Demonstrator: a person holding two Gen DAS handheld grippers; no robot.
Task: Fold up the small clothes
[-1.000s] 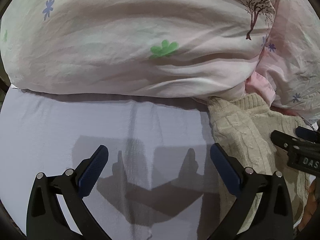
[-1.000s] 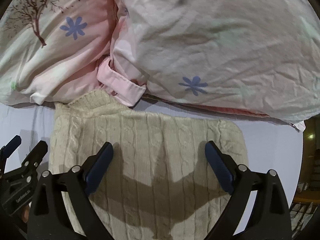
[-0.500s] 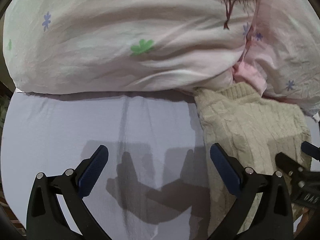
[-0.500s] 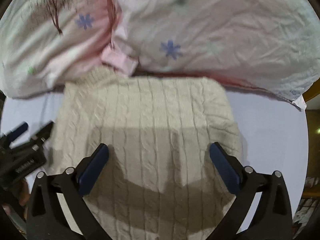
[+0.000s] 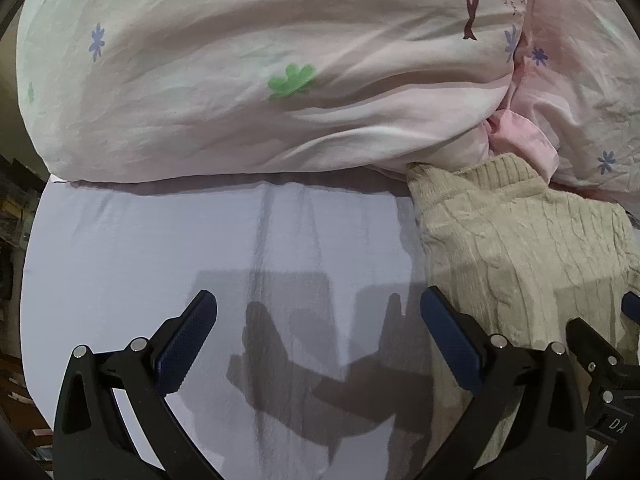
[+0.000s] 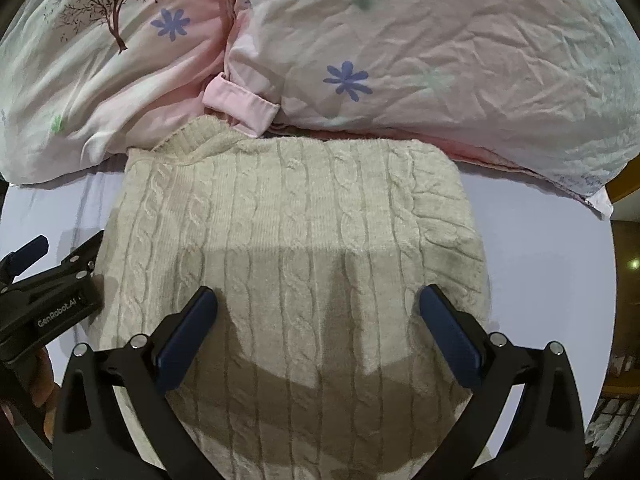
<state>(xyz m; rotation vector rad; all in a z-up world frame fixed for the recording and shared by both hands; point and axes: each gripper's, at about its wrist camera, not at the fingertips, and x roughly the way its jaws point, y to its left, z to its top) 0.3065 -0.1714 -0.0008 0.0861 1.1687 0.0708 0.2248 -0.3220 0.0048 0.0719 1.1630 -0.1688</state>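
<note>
A cream cable-knit sweater [image 6: 296, 216] lies folded flat on the pale lilac bedsheet [image 6: 540, 240], its ribbed collar at the far end against the duvet. My right gripper [image 6: 318, 300] is open and empty, hovering over the sweater's near half. The sweater also shows at the right of the left wrist view [image 5: 520, 248]. My left gripper [image 5: 318, 300] is open and empty over bare sheet [image 5: 200, 240], left of the sweater. The left gripper's body shows at the left edge of the right wrist view [image 6: 44, 288]; the right gripper's body shows at the lower right of the left wrist view [image 5: 600, 364].
A bulky pink floral duvet [image 5: 260, 72] is piled along the far side of the bed, also seen in the right wrist view [image 6: 440, 48]. A pink strap [image 6: 240, 104] hangs from it, touching the sweater's collar. The bed edge drops off at the right [image 6: 616, 280].
Both grippers have drawn back and risen from the sweater, staying open. The right view shows more of the folded sweater; the left gripper has shifted slightly.
</note>
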